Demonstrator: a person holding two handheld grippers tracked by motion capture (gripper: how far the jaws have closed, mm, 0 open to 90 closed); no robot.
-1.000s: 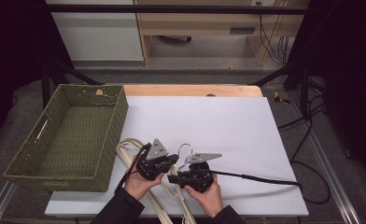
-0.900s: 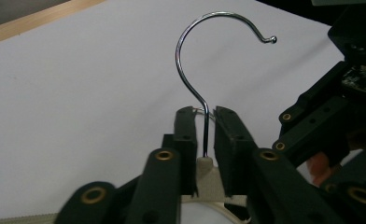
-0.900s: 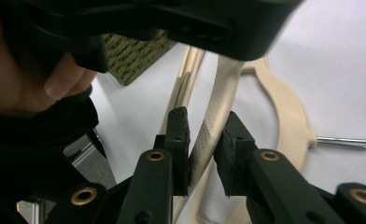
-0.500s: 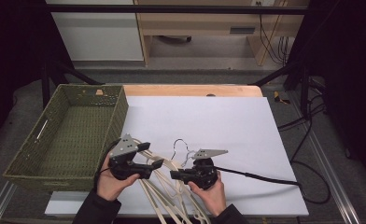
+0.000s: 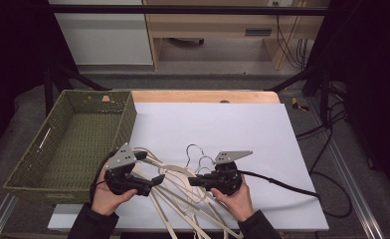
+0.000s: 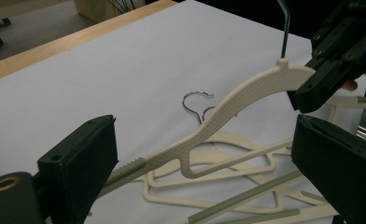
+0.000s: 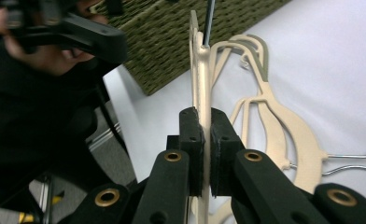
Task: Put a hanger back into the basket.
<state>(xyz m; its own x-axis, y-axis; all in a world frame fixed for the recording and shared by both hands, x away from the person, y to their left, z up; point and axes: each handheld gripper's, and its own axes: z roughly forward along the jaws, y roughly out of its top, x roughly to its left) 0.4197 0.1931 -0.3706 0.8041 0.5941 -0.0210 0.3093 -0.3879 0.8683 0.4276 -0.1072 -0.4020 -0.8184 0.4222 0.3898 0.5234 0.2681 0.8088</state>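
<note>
Cream hanger (image 7: 200,100) pinched edge-on between the pressed-together pads of the right hand-held gripper (image 7: 204,135), centre of the right gripper view; seen in the left gripper view as a raised arm (image 6: 228,107) slanting up toward upper right, lifted off the white surface (image 6: 139,60). More hangers (image 5: 183,196) piled lower centre of the high view, wire hooks (image 6: 197,100) lying flat. Left hand-held gripper (image 5: 155,181) spread wide after just opening, hanger's arm between its jaws untouched. Green woven basket (image 5: 68,144) at left of the high view.
</note>
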